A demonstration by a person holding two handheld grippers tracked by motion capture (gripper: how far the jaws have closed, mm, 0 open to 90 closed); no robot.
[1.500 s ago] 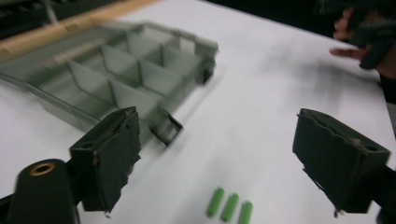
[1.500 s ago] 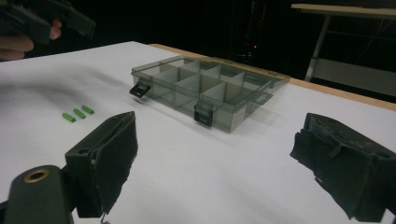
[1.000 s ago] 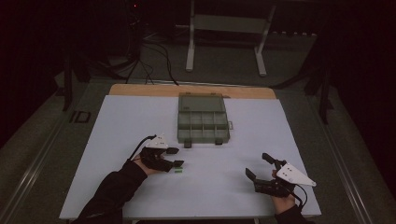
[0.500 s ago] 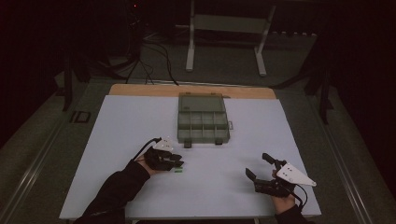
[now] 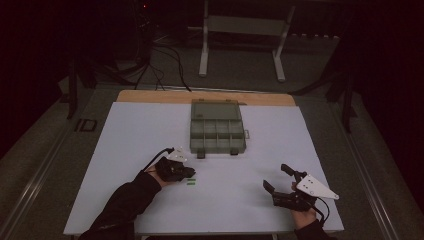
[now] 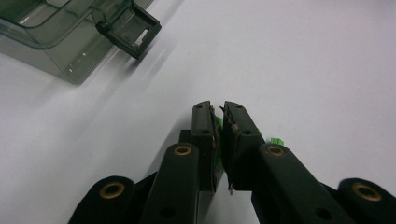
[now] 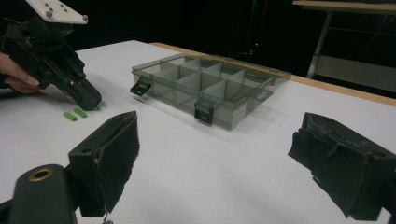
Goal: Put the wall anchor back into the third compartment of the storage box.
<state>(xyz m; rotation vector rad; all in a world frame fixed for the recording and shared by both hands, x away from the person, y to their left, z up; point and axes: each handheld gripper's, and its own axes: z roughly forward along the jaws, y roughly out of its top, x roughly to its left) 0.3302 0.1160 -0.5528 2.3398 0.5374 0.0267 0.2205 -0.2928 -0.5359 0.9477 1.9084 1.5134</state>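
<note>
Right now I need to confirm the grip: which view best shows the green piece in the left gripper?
The left gripper view: the green piece sits pinched between the left gripper close up. The high view and right gripper view show that gripper's tip on the table, hiding it.

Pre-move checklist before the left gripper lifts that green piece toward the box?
1. Left gripper closed on a green piece: ok, jaws have just been closing, green shows between them.
2. Grip secure enough to lift: cannot tell.
3. Two other green pieces lie free on the table, beside the gripper: ok.
4. Compartment box open, lid back: ok.
5. Compartments empty: ok, as far as visible.
6. Right gripper open, off to the side: ok.
</note>
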